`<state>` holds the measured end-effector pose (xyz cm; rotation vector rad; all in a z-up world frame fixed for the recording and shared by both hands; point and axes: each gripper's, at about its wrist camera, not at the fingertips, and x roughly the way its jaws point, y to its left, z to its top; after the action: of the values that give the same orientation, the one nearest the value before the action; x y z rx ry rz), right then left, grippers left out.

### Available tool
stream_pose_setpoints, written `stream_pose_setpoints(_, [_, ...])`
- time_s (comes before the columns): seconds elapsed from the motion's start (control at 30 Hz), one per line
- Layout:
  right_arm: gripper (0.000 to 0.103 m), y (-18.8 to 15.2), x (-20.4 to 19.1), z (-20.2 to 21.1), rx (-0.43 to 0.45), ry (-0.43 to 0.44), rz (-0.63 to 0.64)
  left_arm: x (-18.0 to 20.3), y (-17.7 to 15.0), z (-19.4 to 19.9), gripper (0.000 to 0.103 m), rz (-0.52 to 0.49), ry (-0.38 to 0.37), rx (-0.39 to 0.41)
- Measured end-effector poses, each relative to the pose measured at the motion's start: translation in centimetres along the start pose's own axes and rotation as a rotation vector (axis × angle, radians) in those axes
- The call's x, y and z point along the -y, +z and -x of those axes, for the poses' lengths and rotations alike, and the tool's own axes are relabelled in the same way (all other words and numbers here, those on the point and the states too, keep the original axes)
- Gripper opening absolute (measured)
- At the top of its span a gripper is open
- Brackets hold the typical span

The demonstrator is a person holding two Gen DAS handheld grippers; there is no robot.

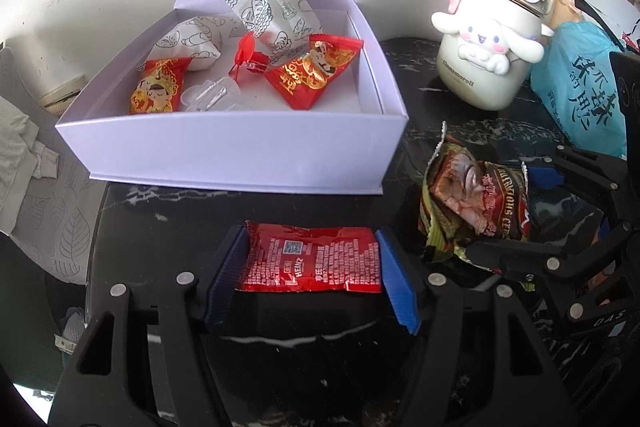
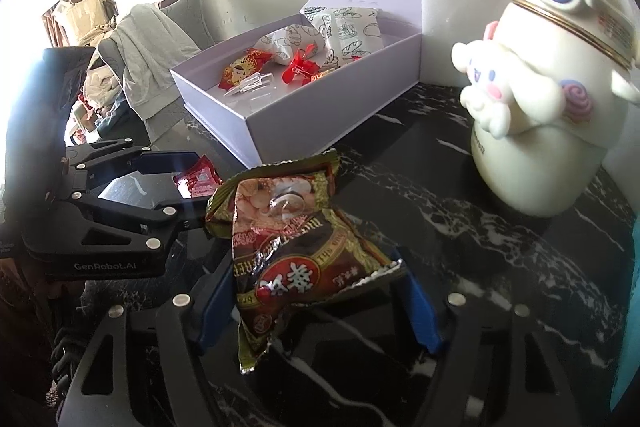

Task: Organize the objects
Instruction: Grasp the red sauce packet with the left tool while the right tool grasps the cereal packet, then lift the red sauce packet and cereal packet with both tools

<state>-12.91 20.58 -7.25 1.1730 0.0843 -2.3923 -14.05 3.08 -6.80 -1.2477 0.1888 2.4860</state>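
— So, what sits between your left fingers?

— You have a red ketchup sachet there, lying flat over the dark marbled tabletop. Both blue pads touch its short edges, so your left gripper is clamped on it at a middling width.

— And your right gripper?

— You hold a brown and green snack packet in it. Your right fingers press the packet's crumpled lower half from both sides, and its torn top stands up above them. From your left camera the packet shows just right of the sachet.

— What lies beyond?

— Past the sachet you face an open white box with its lid raised against the wall. Inside you can see two red sweet packets, two white printed pouches, a small red fan and a clear plastic piece.

— Anything to your right?

— A cream bottle with a handle and a white cartoon dog stands upright on the tabletop, well apart from the box. A blue plastic bag sits just beside it.
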Motion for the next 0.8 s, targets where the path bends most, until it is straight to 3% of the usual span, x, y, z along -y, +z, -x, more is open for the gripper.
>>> stream_pose_setpoints(0.2, [0.075,-1.4,-0.6,1.3,-0.017,-0.01,0.037,1.5,-2.0,1.5,0.064,-0.005,-0.021,-0.018])
stream_pose_setpoints(0.47, [0.077,-3.1,-1.8,2.6,-0.03,-0.027,0.1,4.5,-3.6,1.9,0.064,-0.086,-0.019,-0.027])
stream_pose_setpoints(0.8, [0.085,-1.7,-2.6,1.8,-0.033,-0.077,0.179,4.4,-3.7,1.9,0.065,-0.075,-0.03,-0.023])
